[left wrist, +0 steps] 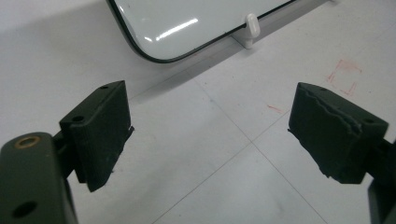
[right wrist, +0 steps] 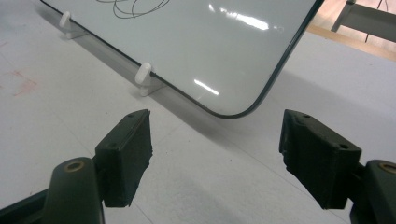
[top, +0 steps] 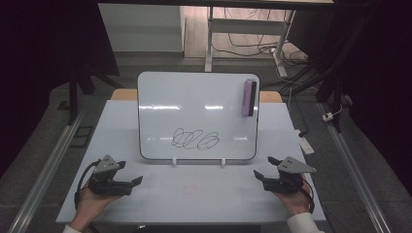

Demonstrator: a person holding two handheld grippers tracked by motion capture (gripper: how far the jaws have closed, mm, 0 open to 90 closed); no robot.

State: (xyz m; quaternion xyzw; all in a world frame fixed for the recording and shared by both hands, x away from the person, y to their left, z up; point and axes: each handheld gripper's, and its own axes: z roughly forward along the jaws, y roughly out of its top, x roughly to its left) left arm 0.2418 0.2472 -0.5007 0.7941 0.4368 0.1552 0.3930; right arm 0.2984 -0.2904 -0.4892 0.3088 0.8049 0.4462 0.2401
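Observation:
A small whiteboard (top: pixel 194 97) stands propped on two white clip feet (top: pixel 175 161) at the middle of the white table. Black scribbled loops (top: pixel 194 139) mark its lower middle. A purple-and-black eraser (top: pixel 248 97) sticks upright to its top right corner. My left gripper (top: pixel 129 175) rests open near the table's front left, held by a hand, with nothing between its jaws. My right gripper (top: pixel 265 167) is open at the front right, also empty. The left gripper view shows the board's lower corner (left wrist: pixel 154 51) ahead; the right gripper view shows the other lower corner (right wrist: pixel 233 109).
The white table top (top: pixel 204 194) carries faint red marks (top: pixel 190 189) in front of the board. A small white object (top: pixel 306 144) lies off the table's right edge. Desk legs and cables (top: pixel 252 48) sit on the floor behind.

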